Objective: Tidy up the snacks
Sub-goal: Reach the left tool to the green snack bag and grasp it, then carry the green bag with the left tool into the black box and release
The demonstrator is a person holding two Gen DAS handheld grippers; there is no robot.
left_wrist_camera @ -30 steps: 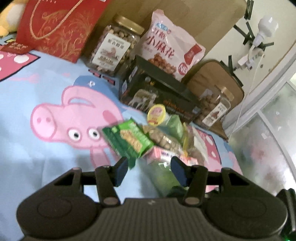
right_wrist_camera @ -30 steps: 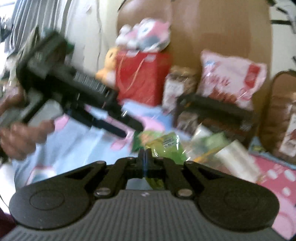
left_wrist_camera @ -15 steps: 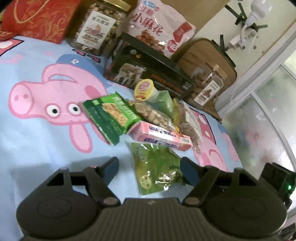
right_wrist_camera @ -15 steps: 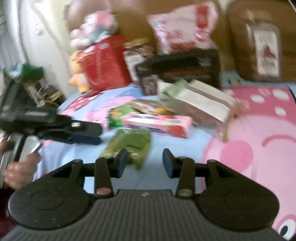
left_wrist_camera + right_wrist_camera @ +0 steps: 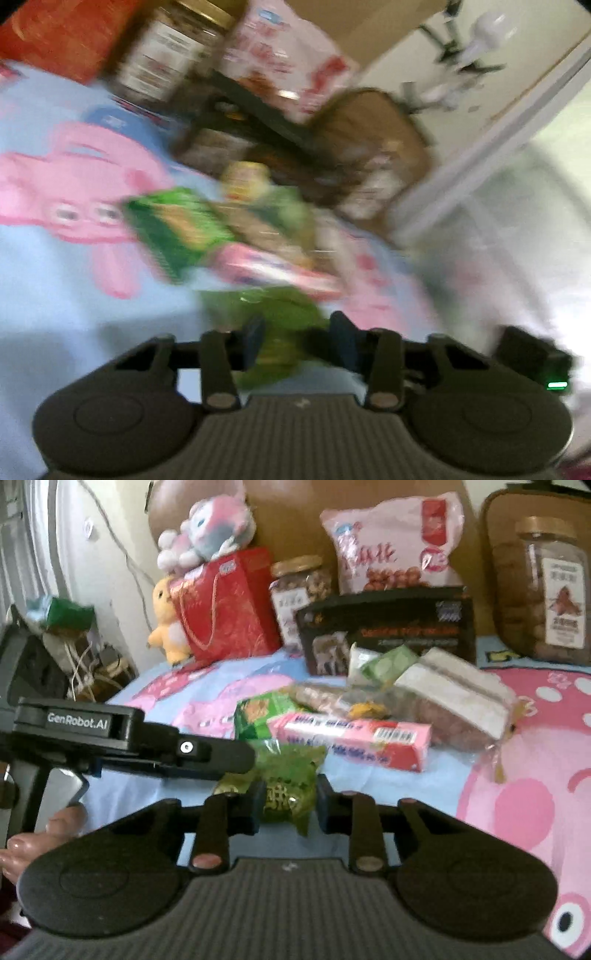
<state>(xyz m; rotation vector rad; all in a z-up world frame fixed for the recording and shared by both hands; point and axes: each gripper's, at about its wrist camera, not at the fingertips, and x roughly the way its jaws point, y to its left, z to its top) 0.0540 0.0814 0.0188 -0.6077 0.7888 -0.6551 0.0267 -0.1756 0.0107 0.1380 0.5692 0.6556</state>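
Observation:
A clear green snack packet (image 5: 291, 775) lies on the cartoon-pig sheet at the near edge of a snack pile. In the right wrist view my right gripper (image 5: 286, 803) has its fingers on both sides of the packet, partly closed. My left gripper (image 5: 221, 755) reaches in from the left, its tip over the packet's left end. The blurred left wrist view shows the left gripper (image 5: 297, 338) with jaws apart around the same green packet (image 5: 280, 317). Behind it lie a pink box (image 5: 354, 738) and a green biscuit pack (image 5: 258, 712).
Behind the pile stand a black box (image 5: 388, 627), two nut jars (image 5: 299, 587), a pink bag (image 5: 391, 542), a red gift bag (image 5: 225, 605) and plush toys (image 5: 207, 531). A clear bag of cakes (image 5: 454, 705) lies at the right.
Both grippers have closed in on the green packet. The right gripper has moved forward so its fingers flank the packet. The left gripper's jaws have narrowed and its view is now motion-blurred.

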